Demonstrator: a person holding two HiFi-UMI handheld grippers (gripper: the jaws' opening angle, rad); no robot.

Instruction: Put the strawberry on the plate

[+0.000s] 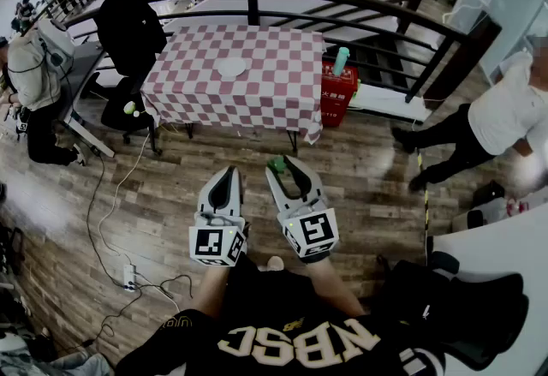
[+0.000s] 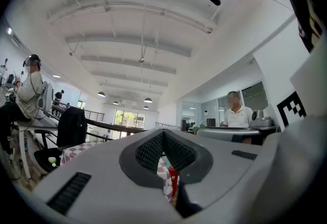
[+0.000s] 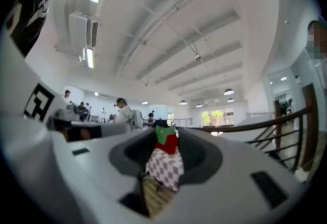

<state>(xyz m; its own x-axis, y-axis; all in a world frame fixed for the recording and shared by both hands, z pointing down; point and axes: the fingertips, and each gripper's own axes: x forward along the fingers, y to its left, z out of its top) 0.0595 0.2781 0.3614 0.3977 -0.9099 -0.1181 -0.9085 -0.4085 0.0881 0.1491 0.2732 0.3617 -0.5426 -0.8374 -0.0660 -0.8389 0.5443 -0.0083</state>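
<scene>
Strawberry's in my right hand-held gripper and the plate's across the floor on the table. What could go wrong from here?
1. The red strawberry with green leaves sits only at the very tips of the right hand-held gripper, so it may slip out on the walk.
2. Loose cables and a white power strip lie on the wooden floor to your left, which could trip you.
3. The round white plate sits mid-table, so a short reach might miss it.

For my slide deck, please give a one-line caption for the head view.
The person's right claw holds a strawberry, facing a white plate on the checked table ahead.
</scene>
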